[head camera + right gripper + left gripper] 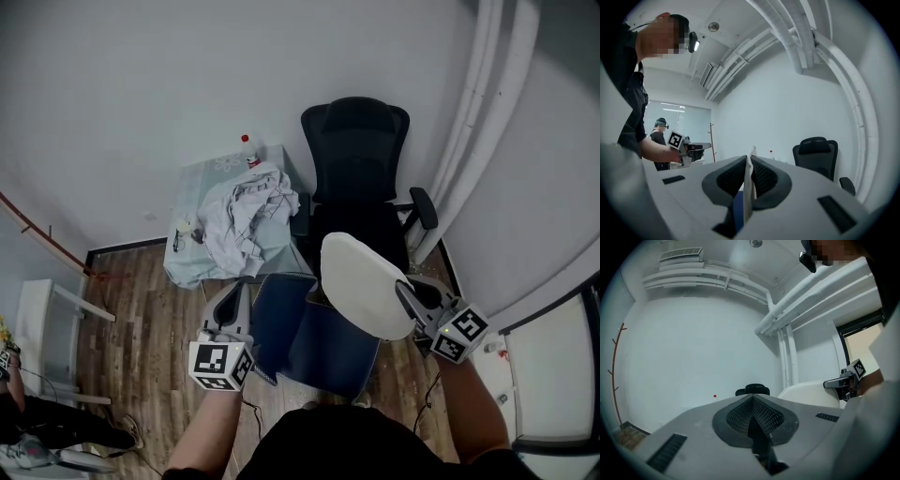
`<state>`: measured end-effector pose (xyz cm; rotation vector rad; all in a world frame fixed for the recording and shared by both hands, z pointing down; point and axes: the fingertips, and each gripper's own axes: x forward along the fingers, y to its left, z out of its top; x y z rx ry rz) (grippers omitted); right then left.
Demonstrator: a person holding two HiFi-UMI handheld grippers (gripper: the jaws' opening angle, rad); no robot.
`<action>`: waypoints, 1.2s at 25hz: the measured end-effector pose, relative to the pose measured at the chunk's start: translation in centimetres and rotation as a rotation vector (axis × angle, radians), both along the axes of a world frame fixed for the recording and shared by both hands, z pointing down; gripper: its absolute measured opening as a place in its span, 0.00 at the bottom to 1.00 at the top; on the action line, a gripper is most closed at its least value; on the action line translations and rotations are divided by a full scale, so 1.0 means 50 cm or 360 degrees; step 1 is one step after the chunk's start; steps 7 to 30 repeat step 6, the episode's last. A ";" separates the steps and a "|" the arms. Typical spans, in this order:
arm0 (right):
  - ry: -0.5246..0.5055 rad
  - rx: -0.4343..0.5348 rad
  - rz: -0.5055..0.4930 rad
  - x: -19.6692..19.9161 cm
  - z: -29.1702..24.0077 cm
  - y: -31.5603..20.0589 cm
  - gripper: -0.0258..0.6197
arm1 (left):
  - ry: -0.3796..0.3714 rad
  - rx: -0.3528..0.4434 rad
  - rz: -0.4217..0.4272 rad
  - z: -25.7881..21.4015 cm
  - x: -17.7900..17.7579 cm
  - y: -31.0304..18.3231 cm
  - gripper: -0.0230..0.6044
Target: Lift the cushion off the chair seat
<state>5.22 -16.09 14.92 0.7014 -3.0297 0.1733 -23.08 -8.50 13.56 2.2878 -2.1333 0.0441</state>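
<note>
While left claw (235,294) and right claw (405,292) clamp its edges, the floppy navy-white cushion (314,342) sags.

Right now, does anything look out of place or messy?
Yes. A crumpled cloth is heaped untidily on the small table left of the chair. The white cushion is off the seat, tilted in the air, its edge pinched in the right gripper, over a blue cover.

The cushion (361,281), white above and dark blue beneath, hangs tilted before the black chair (354,178).
</note>
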 end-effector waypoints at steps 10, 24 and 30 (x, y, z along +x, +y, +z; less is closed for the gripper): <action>-0.0002 -0.0001 -0.0006 -0.007 -0.002 -0.004 0.09 | -0.0024 0.0016 0.0006 -0.010 -0.001 -0.002 0.04; -0.0002 -0.0001 -0.0006 -0.007 -0.002 -0.004 0.09 | -0.0024 0.0016 0.0006 -0.010 -0.001 -0.002 0.04; -0.0002 -0.0001 -0.0006 -0.007 -0.002 -0.004 0.09 | -0.0024 0.0016 0.0006 -0.010 -0.001 -0.002 0.04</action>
